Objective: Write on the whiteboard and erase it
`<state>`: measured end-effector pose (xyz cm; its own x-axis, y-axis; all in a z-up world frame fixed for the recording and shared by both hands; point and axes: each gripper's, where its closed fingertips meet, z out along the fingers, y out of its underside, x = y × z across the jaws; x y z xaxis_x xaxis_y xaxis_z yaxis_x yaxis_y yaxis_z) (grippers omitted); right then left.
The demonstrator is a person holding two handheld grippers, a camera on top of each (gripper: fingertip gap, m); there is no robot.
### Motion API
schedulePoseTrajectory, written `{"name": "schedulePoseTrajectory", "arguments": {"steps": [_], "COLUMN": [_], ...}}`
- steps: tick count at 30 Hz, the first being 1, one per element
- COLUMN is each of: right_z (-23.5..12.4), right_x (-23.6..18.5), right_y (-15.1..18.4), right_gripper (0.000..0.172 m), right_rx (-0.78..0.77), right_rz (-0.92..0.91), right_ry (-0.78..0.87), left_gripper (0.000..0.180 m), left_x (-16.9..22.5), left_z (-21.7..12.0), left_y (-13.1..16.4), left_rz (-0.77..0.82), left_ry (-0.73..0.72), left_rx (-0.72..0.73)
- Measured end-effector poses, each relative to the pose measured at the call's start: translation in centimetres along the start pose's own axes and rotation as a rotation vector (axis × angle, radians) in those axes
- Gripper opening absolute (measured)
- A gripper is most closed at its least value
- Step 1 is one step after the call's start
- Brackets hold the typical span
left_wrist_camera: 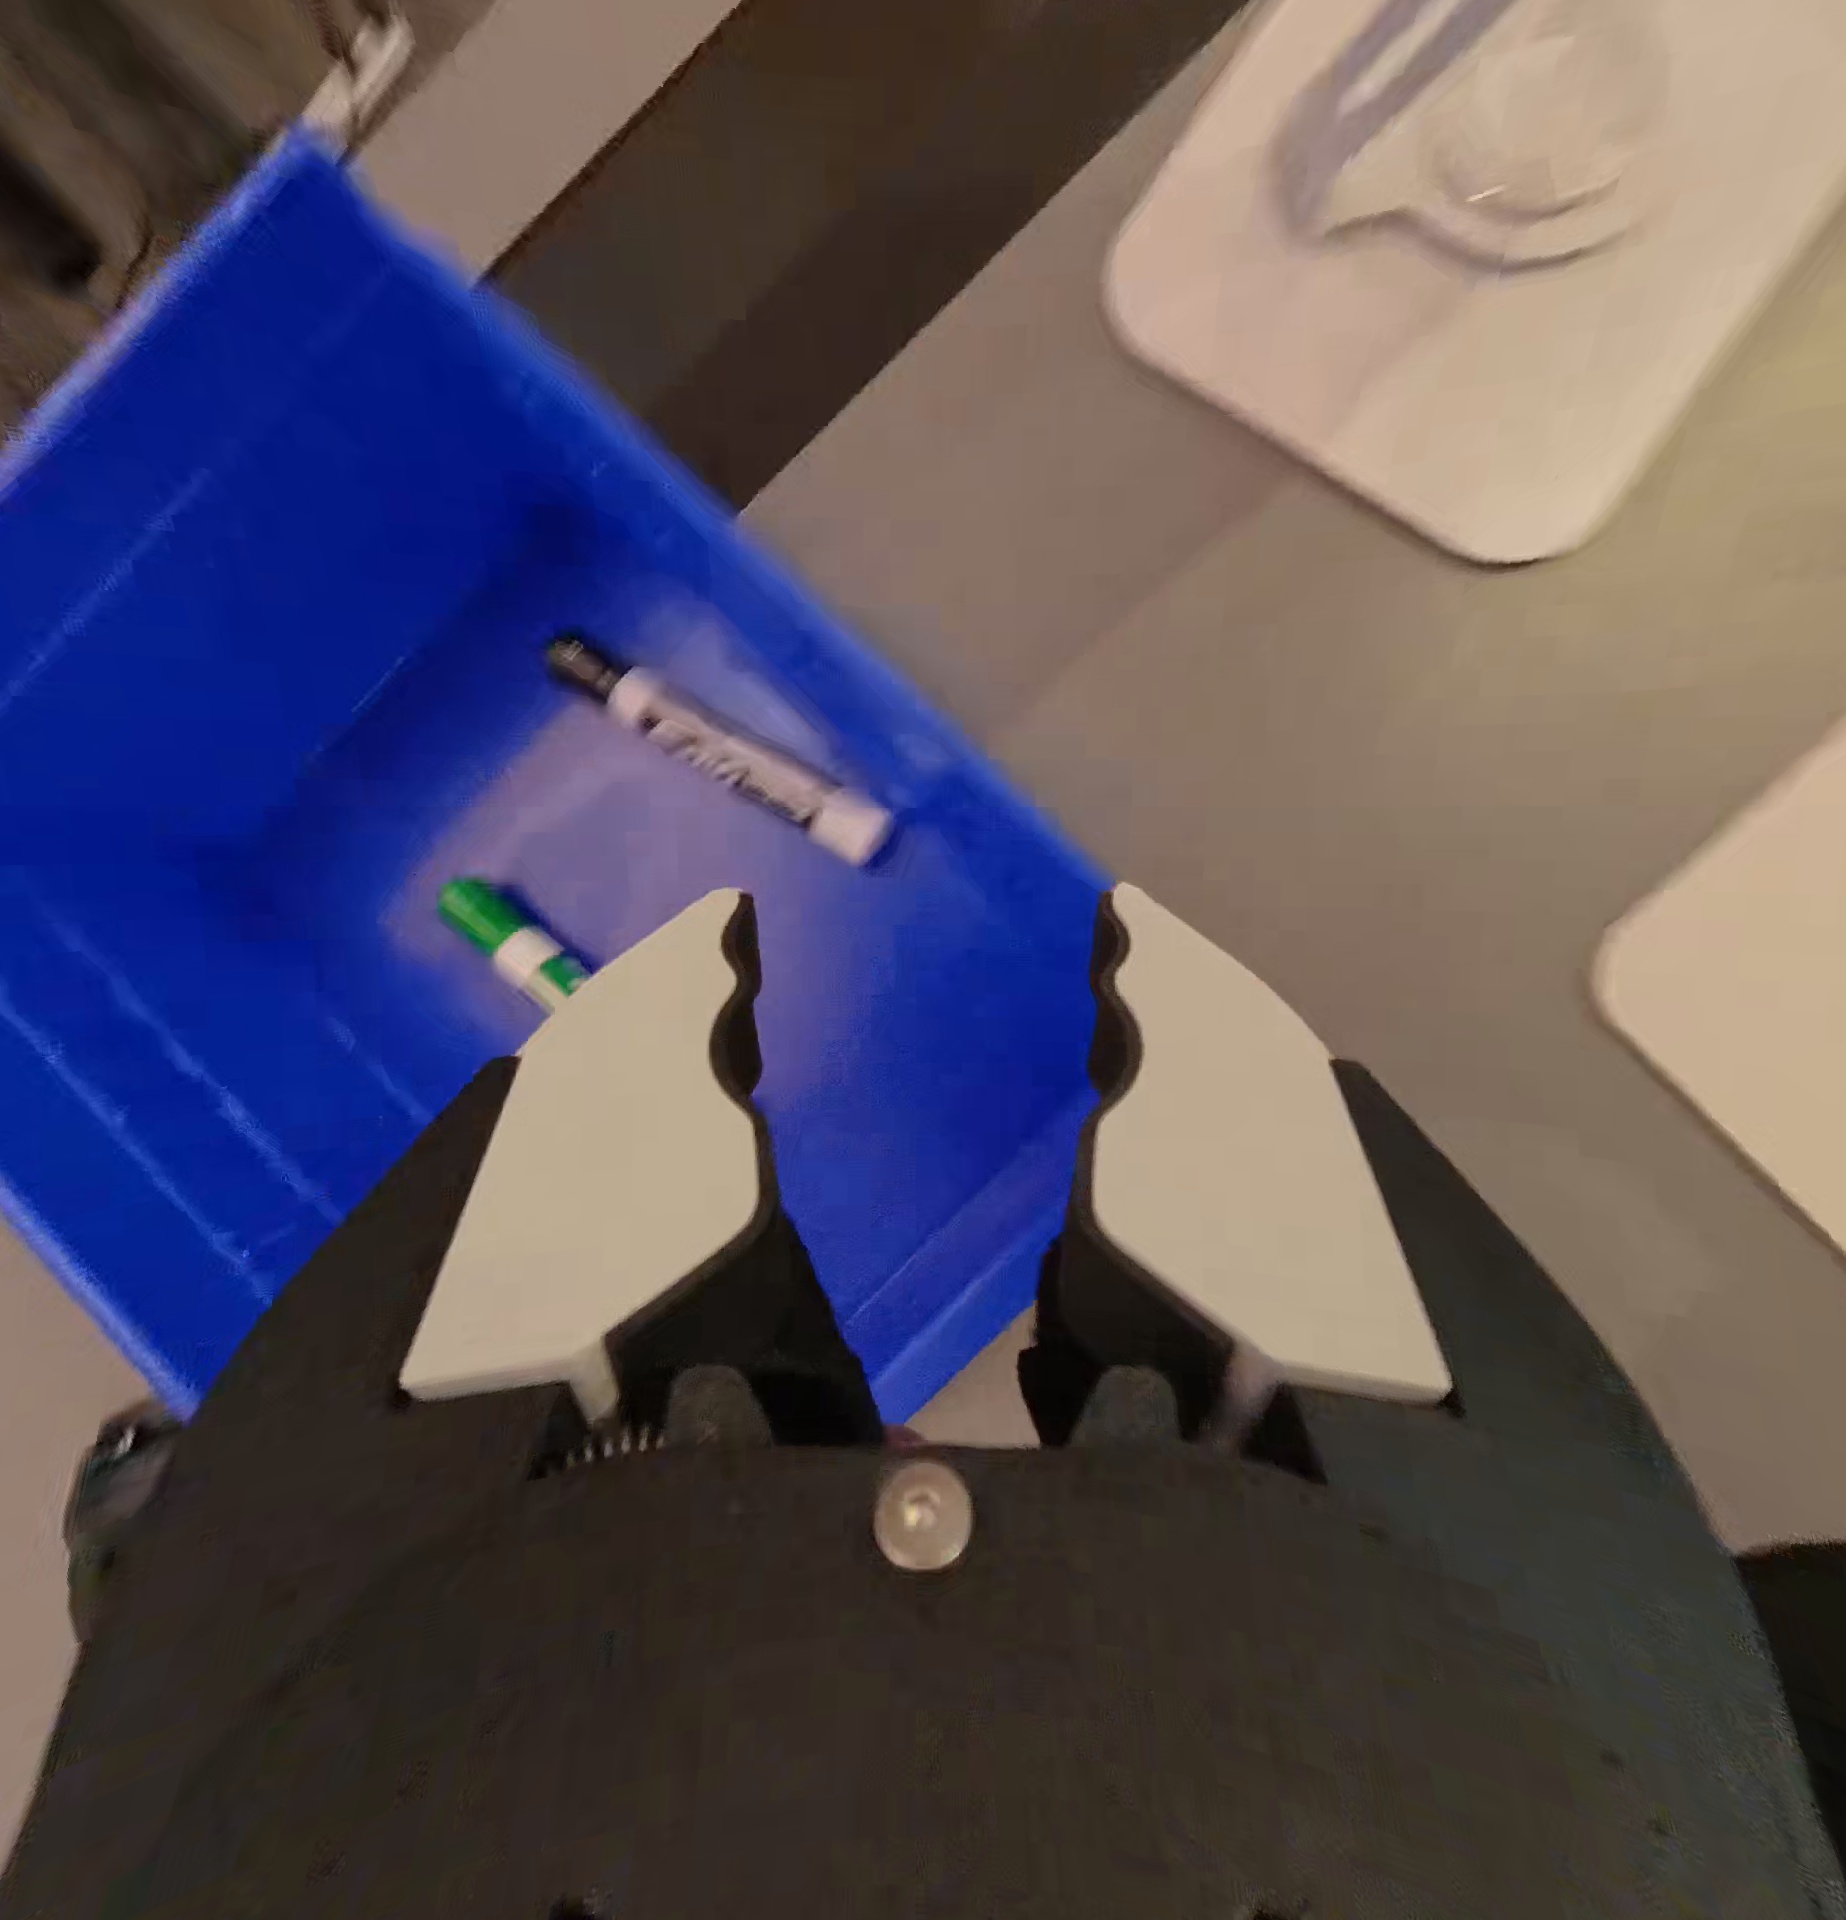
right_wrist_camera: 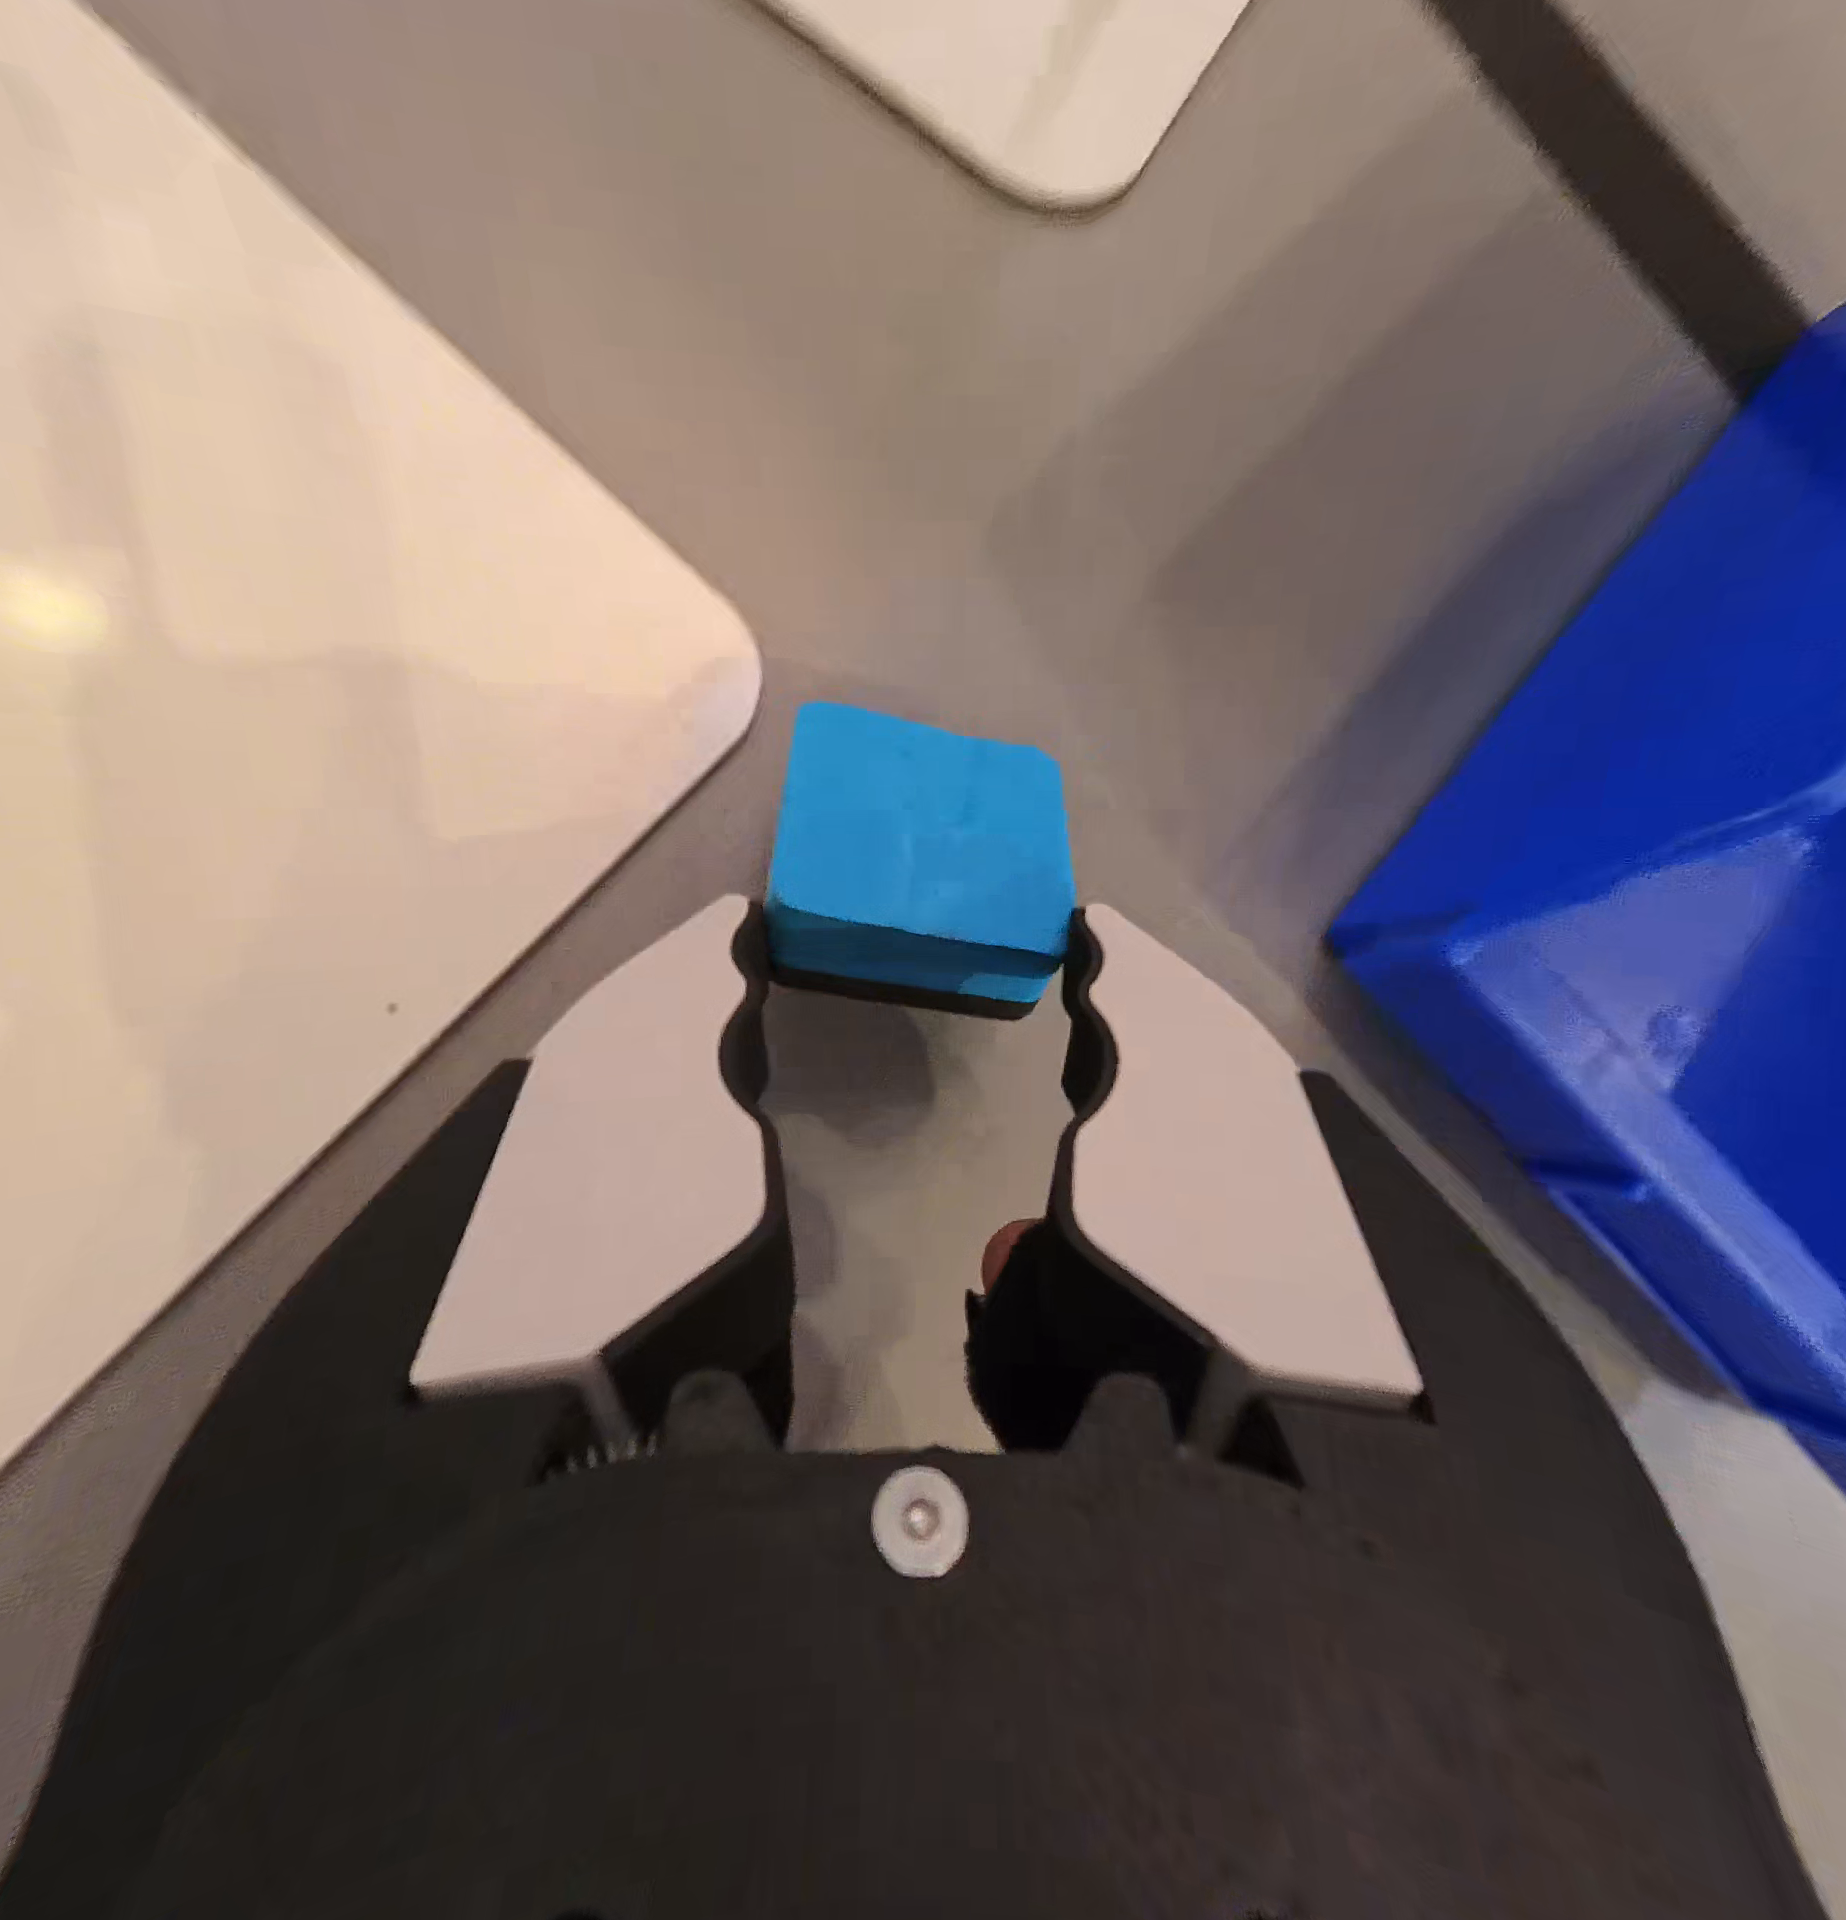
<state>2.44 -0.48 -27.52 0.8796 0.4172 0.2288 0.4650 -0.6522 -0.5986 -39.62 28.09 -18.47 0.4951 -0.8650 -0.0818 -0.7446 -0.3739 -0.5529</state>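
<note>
My right gripper [right_wrist_camera: 917, 961] is shut on a light blue eraser [right_wrist_camera: 919, 847] with a black felt underside; both pads press on its sides and it hangs above the grey table. A white whiteboard [right_wrist_camera: 223, 644] lies to its left. My left gripper [left_wrist_camera: 924, 935] is open and empty, hovering over a blue bin [left_wrist_camera: 275, 644]. In the bin lie a black-capped marker [left_wrist_camera: 721, 750] and a green marker [left_wrist_camera: 508, 940], partly hidden behind my left finger [left_wrist_camera: 628, 1039]. A whiteboard [left_wrist_camera: 1438, 343] with faint blue marks lies at the top right of the left wrist view.
A second white board [right_wrist_camera: 1012, 94] lies at the top of the right wrist view, and the blue bin [right_wrist_camera: 1646, 883] stands at its right. A board corner [left_wrist_camera: 1771, 997] shows at the right edge of the left wrist view. A dark strip [left_wrist_camera: 794, 177] crosses the table. The left gripper's tips are roughly 50 cm from the right gripper's.
</note>
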Motion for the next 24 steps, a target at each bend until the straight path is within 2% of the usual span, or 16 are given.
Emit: {"name": "schedulePoseTrajectory", "arguments": {"steps": [3,5,7,11,13,14,15,19,22,24], "right_z": [1.0,1.0,0.8,0.5,0.3,0.2,0.1,-0.8,-2.1,-3.1], "right_x": [-1.1,-1.1,-1.1,-1.1,-0.8,-0.8,-0.6,0.3,1.0,0.8], "right_y": [1.3,1.1,1.0,0.7,0.5,0.4,0.2,-1.3,-4.1,-7.0], "right_gripper": [0.057,0.06,0.072,0.074,0.075,0.075,0.074,0.072,0.068,0.068], "right_rx": [-0.066,-0.072,-0.081,-0.058,-0.05,-0.046,-0.044,0.002,0.086,0.172], "right_rz": [-0.005,-0.018,-0.037,-0.025,-0.025,-0.027,-0.029,-0.054,-0.104,-0.155], "right_ry": [-0.023,-0.006,0.008,0.014,0.032,0.039,0.047,0.111,0.189,0.229], "left_gripper": [0.062,0.062,0.063,0.067,0.056,0.037,0.027,0.019,0.019,0.019], "left_x": [-3.4,-5.1,-6.1,-6.7,-6.9,-7.1,-7.2,-7.5,-8.0,-7.7], "left_z": [2.8,4.9,7.0,10.7,11.9,12.3,12.4,12.3,10.3,7.6], "left_y": [2.4,2.7,3.1,3.4,3.4,3.4,3.3,3.1,1.9,0.4], "left_rz": [-0.087,-0.139,-0.192,-0.294,-0.307,-0.294,-0.284,-0.299,-0.379,-0.417], "left_ry": [-0.041,-0.046,-0.017,0.068,0.077,0.058,0.05,0.053,0.082,0.119], "left_rx": [-0.087,-0.117,-0.171,-0.264,-0.291,-0.296,-0.299,-0.242,-0.058,0.107]}}
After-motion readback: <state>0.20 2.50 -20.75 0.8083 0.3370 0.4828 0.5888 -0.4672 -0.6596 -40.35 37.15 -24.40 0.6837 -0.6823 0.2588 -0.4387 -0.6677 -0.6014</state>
